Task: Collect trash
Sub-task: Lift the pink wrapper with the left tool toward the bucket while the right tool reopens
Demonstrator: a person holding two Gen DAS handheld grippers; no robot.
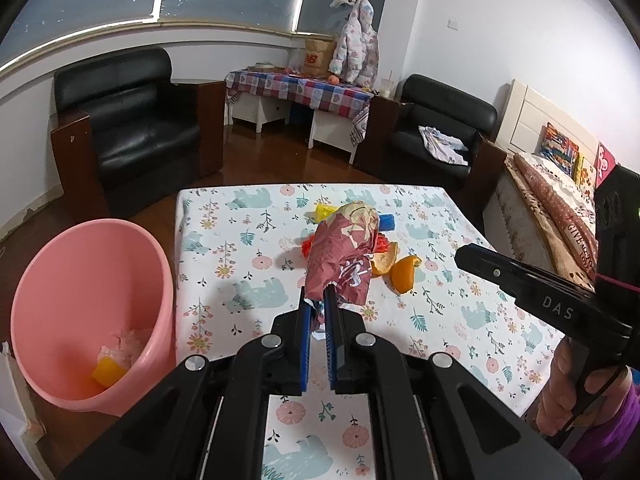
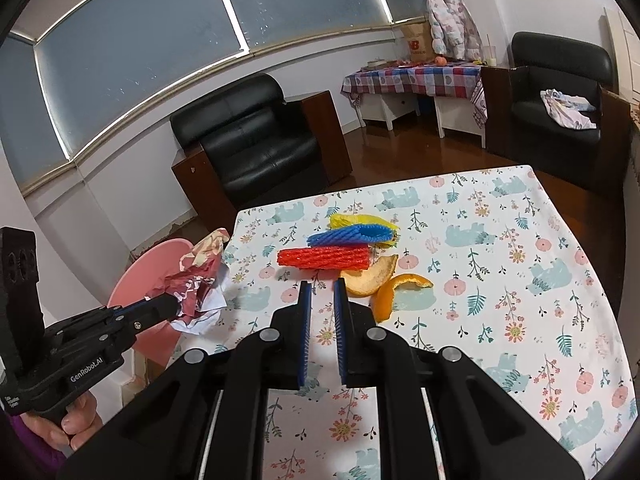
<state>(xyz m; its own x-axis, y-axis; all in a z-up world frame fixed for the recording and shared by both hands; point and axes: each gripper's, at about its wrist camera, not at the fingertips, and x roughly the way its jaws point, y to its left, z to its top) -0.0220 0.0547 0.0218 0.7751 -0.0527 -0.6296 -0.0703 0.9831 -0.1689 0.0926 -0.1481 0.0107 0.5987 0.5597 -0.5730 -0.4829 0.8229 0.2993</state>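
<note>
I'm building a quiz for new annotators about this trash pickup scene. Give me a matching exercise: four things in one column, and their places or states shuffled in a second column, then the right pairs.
Things:
1. crumpled red wrapper
2. pink bin
3. orange peels
4. right tool

Places or states:
A. lying on the floral tablecloth beside the red foam net
B. holding nothing, above the table
C. clamped in the left tool
D. standing on the floor beside the table, some trash already in it

Pairs: 1-C, 2-D, 3-A, 4-B
</note>
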